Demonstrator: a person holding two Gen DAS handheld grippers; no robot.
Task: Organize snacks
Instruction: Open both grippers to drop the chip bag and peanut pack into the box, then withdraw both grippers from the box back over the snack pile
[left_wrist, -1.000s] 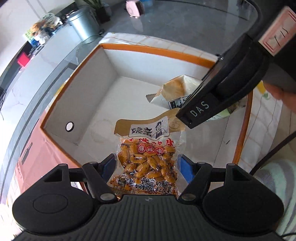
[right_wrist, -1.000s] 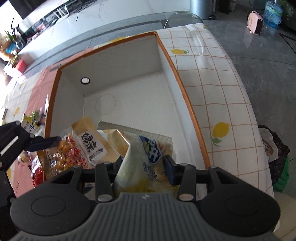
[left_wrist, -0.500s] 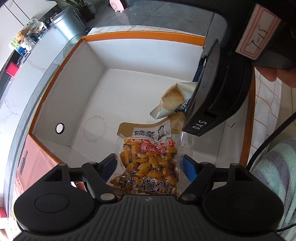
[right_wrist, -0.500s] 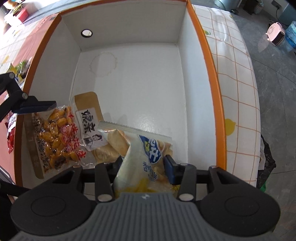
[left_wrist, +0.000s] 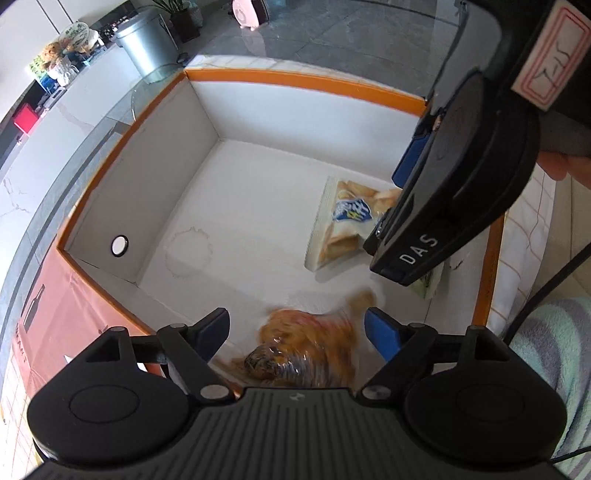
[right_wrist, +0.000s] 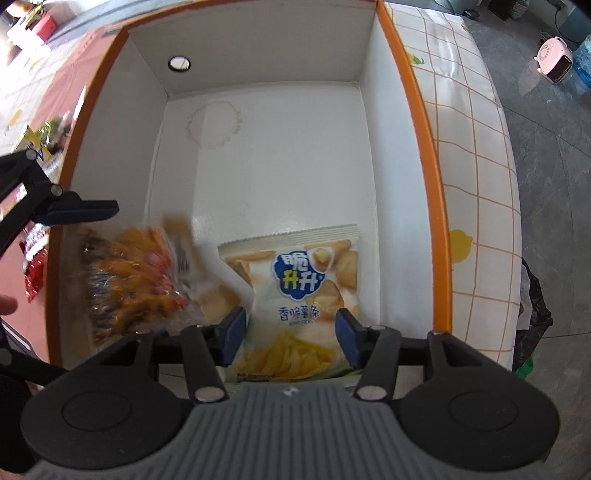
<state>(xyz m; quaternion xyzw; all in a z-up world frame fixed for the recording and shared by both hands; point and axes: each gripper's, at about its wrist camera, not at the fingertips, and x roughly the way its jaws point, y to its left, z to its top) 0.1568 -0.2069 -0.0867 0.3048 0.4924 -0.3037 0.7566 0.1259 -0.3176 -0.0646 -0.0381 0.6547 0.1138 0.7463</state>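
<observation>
Progress: I have both snack packets inside the white cardboard box with the orange rim; the peanut pack is blurred, so I judge it is dropping or only just landing.
Left to do: a red wrapper and a green-and-yellow packet lie outside the box, beyond the left gripper's finger in my right view; I judge those come next.
Left gripper: its jaws have just been opening and stand wide, pads clear of everything.
Peanut pack: the clear plastic pack of orange coated peanuts sits between and just below my left fingers, on or near the box floor.
Peanut pack heading: smeared by motion, so I can only guess its long axis runs away from the fingers, tan header card at the far end.
Right gripper: its jaws have just been opening; the pads flank the chip bag without pressing it.
Chip bag: the cream-coloured bag of potato sticks with a blue logo lies flat on the box floor, its lower end between my right fingers.
Chip bag heading: long axis straight out from the fingers, serrated top seam farthest from them, print upright to my right camera.
Spacing: the peanut pack lies just beside the chip bag, on its left in the right view; I cannot tell whether they overlap.
</observation>
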